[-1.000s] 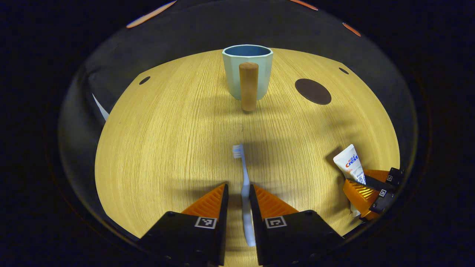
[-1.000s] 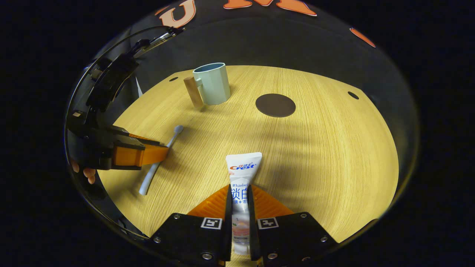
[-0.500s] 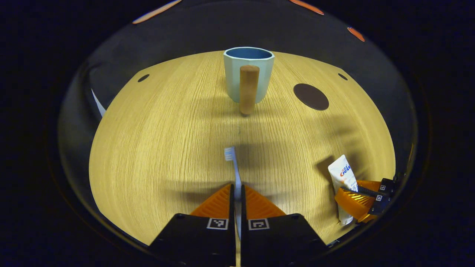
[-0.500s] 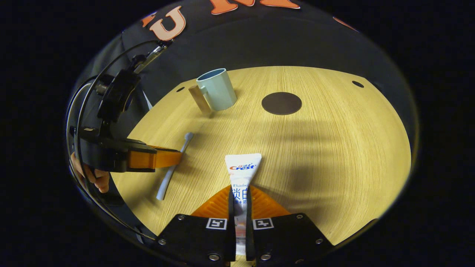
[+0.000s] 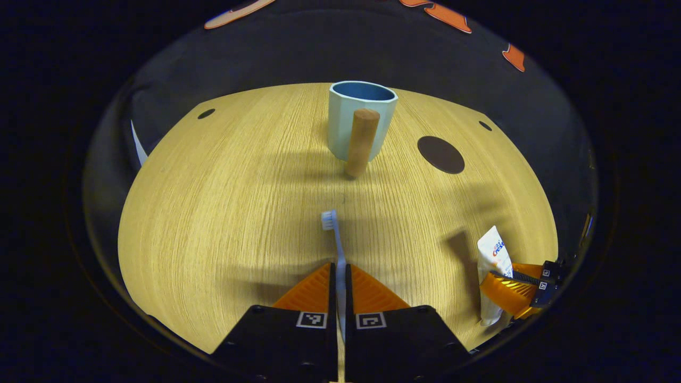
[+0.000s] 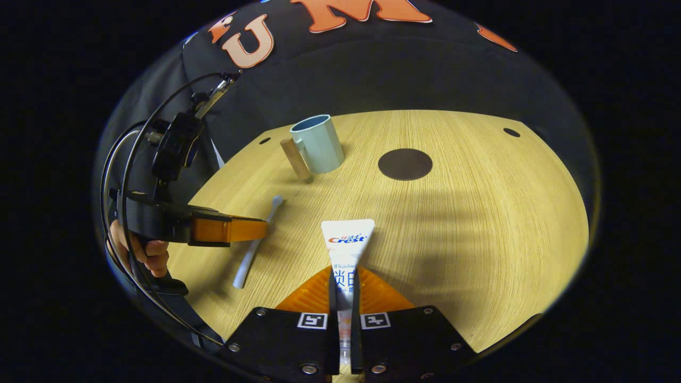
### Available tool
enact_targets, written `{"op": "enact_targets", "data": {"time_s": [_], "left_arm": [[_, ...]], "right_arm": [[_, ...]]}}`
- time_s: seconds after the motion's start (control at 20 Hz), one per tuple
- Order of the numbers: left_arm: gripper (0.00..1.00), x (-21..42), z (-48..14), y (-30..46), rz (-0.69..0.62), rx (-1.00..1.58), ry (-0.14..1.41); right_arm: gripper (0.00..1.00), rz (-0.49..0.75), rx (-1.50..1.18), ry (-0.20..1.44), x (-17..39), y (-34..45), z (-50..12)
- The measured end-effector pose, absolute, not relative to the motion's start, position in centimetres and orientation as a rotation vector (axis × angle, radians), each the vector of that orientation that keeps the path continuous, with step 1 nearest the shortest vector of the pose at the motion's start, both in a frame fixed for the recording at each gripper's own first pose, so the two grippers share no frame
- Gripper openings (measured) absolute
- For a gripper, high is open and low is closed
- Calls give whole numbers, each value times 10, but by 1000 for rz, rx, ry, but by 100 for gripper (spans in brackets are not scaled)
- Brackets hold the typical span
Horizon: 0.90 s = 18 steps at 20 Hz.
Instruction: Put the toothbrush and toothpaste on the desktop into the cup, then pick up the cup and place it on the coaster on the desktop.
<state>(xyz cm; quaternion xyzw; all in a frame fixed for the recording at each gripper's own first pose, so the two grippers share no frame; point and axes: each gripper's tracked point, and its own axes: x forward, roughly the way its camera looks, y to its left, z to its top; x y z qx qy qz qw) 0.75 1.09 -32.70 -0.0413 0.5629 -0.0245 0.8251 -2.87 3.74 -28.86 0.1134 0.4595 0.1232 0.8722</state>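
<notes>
Left claw [image 5: 338,271] has closed since a second ago, now pinching the toothbrush [image 5: 334,234] handle. Right claw [image 6: 344,279] pinches the toothpaste tube [image 6: 346,244]. Both lifted off the bench [image 5: 223,202]; mug [image 5: 360,119] empty, coaster [image 5: 440,155] bare. Carrying comes next.

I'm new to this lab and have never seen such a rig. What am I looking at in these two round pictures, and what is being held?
A person holds a two-finger gripper in each hand; a camera rides on each, looking along its fingers. In the left gripper view, the left gripper is shut on the toothbrush. In the right gripper view, the right gripper is shut on the toothpaste, and the person's hand shows at the left edge. Farther off on the wooden desktop stand the empty cup, with its wooden handle, and the dark round coaster.
</notes>
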Motion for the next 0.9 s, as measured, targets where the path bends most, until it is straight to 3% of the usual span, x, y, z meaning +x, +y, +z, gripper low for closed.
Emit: {"op": "enact_targets", "data": {"time_s": [0.25,0.75,0.9], "left_arm": [[5,30,-316,36,-56,-78,1052],[5,116,-239,194,12,-51,758],[5,137,-208,188,18,-60,668]], "right_arm": [[8,240,233,886,-19,31,-273],[8,171,267,703,4,-1,-213],[8,156,260,662,10,-10,-200]]}}
